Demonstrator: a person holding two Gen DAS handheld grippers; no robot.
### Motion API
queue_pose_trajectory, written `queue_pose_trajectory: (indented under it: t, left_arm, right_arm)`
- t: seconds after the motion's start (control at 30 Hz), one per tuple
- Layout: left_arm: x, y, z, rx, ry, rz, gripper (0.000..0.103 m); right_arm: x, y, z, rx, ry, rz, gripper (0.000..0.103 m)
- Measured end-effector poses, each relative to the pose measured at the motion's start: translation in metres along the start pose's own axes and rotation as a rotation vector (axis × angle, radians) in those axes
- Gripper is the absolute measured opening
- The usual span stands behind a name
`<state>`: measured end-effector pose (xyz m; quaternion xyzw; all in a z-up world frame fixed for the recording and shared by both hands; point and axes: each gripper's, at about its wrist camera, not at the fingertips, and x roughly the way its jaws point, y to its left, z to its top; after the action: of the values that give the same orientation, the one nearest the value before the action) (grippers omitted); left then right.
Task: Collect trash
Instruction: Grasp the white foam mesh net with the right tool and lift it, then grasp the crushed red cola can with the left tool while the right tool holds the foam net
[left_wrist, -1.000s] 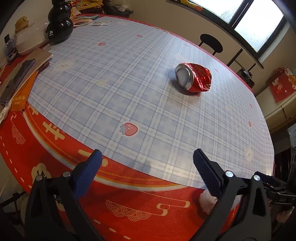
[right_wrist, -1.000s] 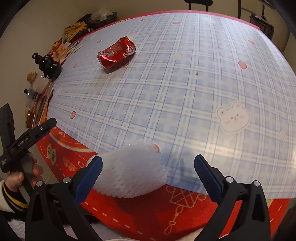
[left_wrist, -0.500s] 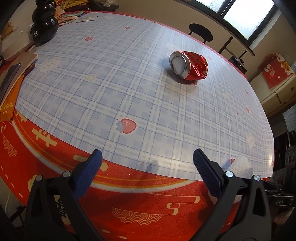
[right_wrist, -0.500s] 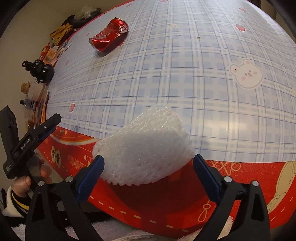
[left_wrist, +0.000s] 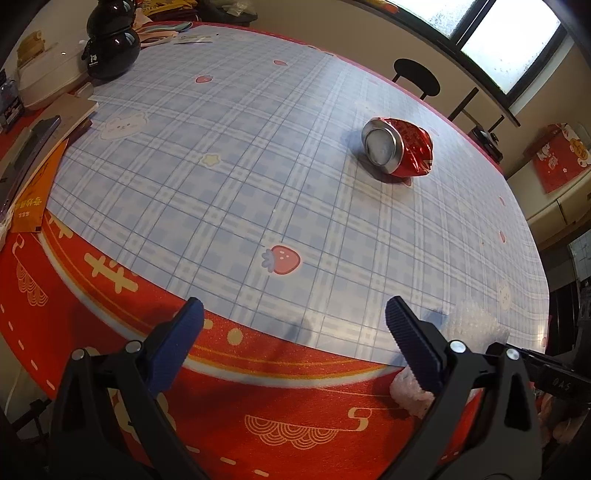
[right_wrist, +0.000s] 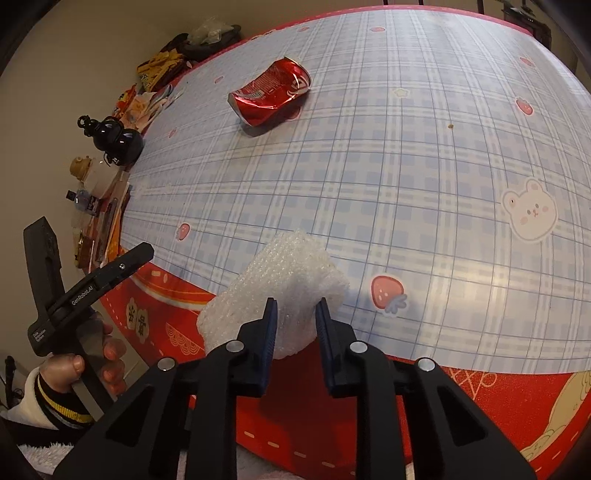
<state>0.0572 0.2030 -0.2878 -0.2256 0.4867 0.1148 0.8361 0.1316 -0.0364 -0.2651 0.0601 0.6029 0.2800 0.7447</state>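
Right hand-held gripper (right_wrist: 294, 317) pinches a wad of white bubble wrap (right_wrist: 280, 291) between its blue pads, at the near edge of the worktop (right_wrist: 406, 184), where the blue plaid cloth meets the red one beneath. Left hand-held gripper (left_wrist: 294, 317) hangs with its fingers spread wide and nothing between them, over the same edge. A crushed red can (left_wrist: 399, 147) lies on its side well apart, farther across the plaid cloth. A black gourd-shaped bottle (left_wrist: 110, 48) stands at the far left rim.
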Motion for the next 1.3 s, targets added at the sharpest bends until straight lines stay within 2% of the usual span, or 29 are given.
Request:
queue_pose_trajectory:
  t: [0.13,0.33,0.47,0.6,0.63,0.7,0.77,0.87,1.0,1.23,1.3]
  left_arm:
    - [0.003,-0.007,0.004,-0.001,0.0,-0.008,0.097]
    - [0.011,-0.023,0.022,-0.002,0.004,-0.052,0.097]
    - [0.023,-0.036,0.046,-0.022,-0.001,-0.097,0.097]
    - [0.035,-0.053,0.077,-0.026,-0.047,-0.14,0.095]
    - [0.04,-0.058,0.088,-0.036,-0.061,-0.15,0.093]
    - [0.048,-0.064,0.102,-0.063,-0.068,-0.162,0.076]
    - [0.06,-0.071,0.118,-0.098,-0.065,-0.166,0.066]
    - [0.074,-0.083,0.133,-0.119,-0.073,-0.16,0.061]
    - [0.091,-0.1,0.146,-0.114,-0.085,-0.13,0.061]
    - [0.122,-0.1,0.15,-0.168,-0.038,-0.065,0.055]
    - [0.126,-0.1,0.148,-0.171,-0.028,-0.048,0.034]
  right_arm:
    - [-0.013,-0.002,0.009,-0.021,-0.051,0.015,0.016]
    - [-0.051,-0.025,0.03,-0.007,-0.172,-0.014,0.015]
    - [-0.08,-0.05,0.041,0.032,-0.256,-0.051,0.015]
    - [-0.106,-0.069,0.046,0.051,-0.314,-0.095,0.015]
    - [-0.111,-0.074,0.047,0.058,-0.321,-0.106,0.015]
    - [-0.117,-0.083,0.047,0.072,-0.329,-0.123,0.015]
    - [-0.122,-0.091,0.044,0.088,-0.336,-0.136,0.015]
    - [-0.129,-0.101,0.04,0.11,-0.344,-0.152,0.015]
    - [-0.138,-0.114,0.033,0.138,-0.356,-0.172,0.015]
    - [-0.154,-0.134,0.02,0.175,-0.378,-0.194,0.015]
    - [-0.157,-0.138,0.017,0.185,-0.382,-0.197,0.015]
